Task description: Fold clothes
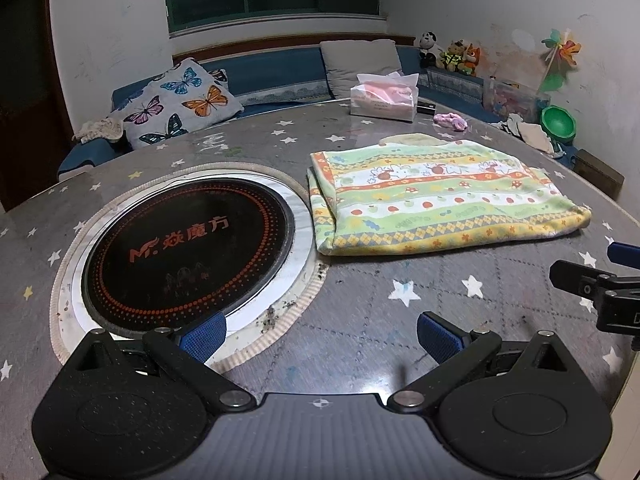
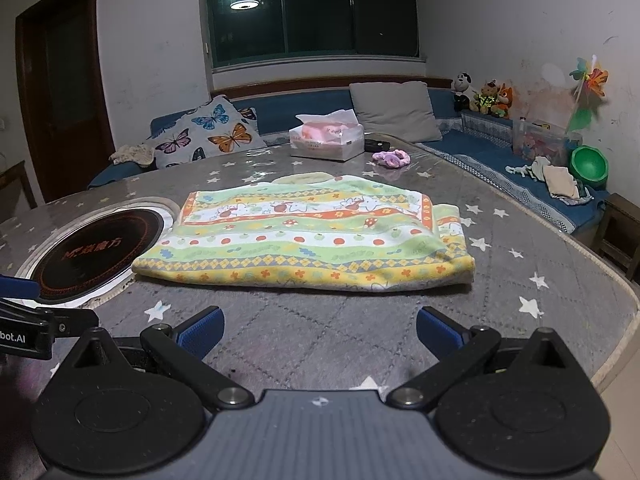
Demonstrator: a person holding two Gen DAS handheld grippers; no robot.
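Note:
A folded cloth with green, yellow and orange cartoon stripes [image 1: 440, 196] lies flat on the grey star-patterned table [image 1: 360, 320]; it also shows in the right wrist view [image 2: 312, 236]. My left gripper [image 1: 322, 338] is open and empty, near the table's front edge, short of the cloth and to its left. My right gripper [image 2: 320, 334] is open and empty, just in front of the cloth's near edge. Part of the right gripper shows at the right edge of the left wrist view [image 1: 600, 284].
A round black induction cooktop [image 1: 188, 248] is set into the table left of the cloth. A tissue box [image 2: 326, 138], a dark small object [image 2: 376, 145] and a purple scrunchie [image 2: 390, 159] sit at the far side. A blue sofa with cushions [image 2: 208, 132] lies behind.

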